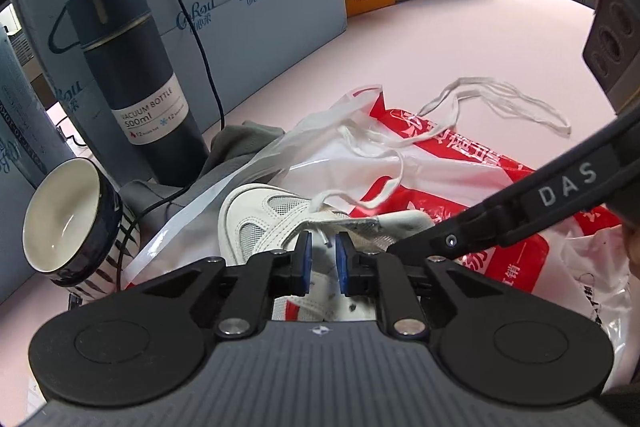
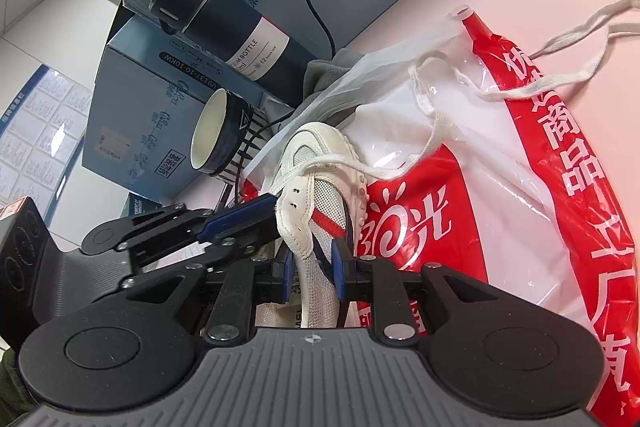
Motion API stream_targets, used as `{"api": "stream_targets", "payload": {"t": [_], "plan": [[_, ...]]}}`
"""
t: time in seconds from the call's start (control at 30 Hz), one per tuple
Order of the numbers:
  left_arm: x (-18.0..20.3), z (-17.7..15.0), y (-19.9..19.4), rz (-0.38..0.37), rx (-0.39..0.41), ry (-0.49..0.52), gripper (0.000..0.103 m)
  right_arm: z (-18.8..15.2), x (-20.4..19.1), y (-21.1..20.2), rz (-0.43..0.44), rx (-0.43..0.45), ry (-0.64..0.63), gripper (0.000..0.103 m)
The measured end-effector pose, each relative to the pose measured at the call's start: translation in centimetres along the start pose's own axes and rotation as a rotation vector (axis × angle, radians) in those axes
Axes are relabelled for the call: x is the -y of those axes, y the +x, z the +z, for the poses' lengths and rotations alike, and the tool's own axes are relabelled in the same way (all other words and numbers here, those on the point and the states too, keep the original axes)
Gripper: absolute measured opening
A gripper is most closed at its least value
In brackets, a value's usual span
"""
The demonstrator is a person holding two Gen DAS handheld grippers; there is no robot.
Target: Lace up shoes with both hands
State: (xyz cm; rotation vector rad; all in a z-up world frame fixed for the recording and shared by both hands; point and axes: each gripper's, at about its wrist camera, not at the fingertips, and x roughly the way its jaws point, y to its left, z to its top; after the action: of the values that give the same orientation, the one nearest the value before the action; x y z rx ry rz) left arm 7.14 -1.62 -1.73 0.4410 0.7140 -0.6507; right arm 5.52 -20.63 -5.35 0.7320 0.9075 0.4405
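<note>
**White shoe: lacing barely begun**

Shoe [image 2: 320, 187] lies on a red-and-white bag [image 2: 520, 187]. Lace [image 2: 440, 123] mostly trails loose; most eyelets empty. Right gripper [image 2: 312, 267] clamps the shoe's side. Left gripper [image 1: 323, 257], narrowly parted, straddles the lace tip without pressing.

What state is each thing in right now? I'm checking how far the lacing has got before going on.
shoe: lying on the bag, mostly unlaced
lace: threaded near the toe, rest loose over the bag
left gripper: narrowly open, lace end between its pads
right gripper: shut on shoe
vacuum bottle: upright, capped
cup: tipped sideways, empty
bag: crumpled, lying flat
</note>
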Motion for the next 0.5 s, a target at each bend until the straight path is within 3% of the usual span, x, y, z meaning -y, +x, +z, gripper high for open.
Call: {"api": "stream_targets", "payload": {"t": [0.13, 0.2, 0.27, 0.43, 0.5], "plan": [[0.3, 0.2, 1.0, 0.021, -0.015, -0.004, 0.012, 0.1, 0.0, 0.0, -0.001, -0.002, -0.002, 0.018], [0.4, 0.2, 1.5, 0.026, -0.022, -0.006, 0.004, 0.1, -0.1, 0.1, -0.006, -0.003, -0.008, 0.018], [0.1, 0.2, 1.2, 0.009, -0.017, -0.021, 0.004, 0.2, -0.6, 0.1, -0.026, -0.004, -0.044, 0.018], [-0.8, 0.2, 0.8, -0.004, -0.018, -0.034, 0.003, 0.1, -4.5, 0.8, -0.179, -0.019, -0.406, 0.025], [-1.0, 0.3, 0.6, -0.008, -0.018, -0.043, 0.003, 0.2, -4.8, 1.3, -0.205, -0.016, -0.476, 0.024]]}}
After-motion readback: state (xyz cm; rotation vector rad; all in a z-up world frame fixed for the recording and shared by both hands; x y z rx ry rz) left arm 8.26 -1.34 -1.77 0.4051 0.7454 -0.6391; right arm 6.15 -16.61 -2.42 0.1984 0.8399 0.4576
